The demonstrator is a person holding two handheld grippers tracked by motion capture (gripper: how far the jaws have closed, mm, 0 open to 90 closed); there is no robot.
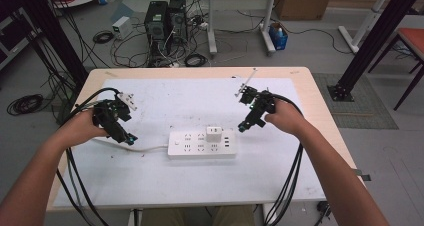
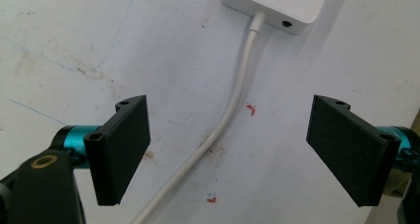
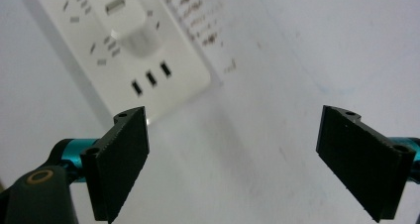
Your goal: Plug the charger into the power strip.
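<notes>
Now both grippers are hovering with fingers wide open, holding nothing, the left gripper (image 1: 131, 140) above the cord (image 2: 233, 110) and the right gripper (image 1: 241, 128) beside the power strip (image 1: 200, 145) with its white plug (image 1: 214, 134).

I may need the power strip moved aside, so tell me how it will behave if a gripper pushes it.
The power strip lies flat and long on the white mat, so it would probably slide rather than tip. Its floppy cord may drag and swing it round. The adapter plugged into it stands proud and might catch the fingers.

Mat free either side; power strip (image 1: 201, 144) w/ charger (image 1: 214, 134) blocks centre.
</notes>
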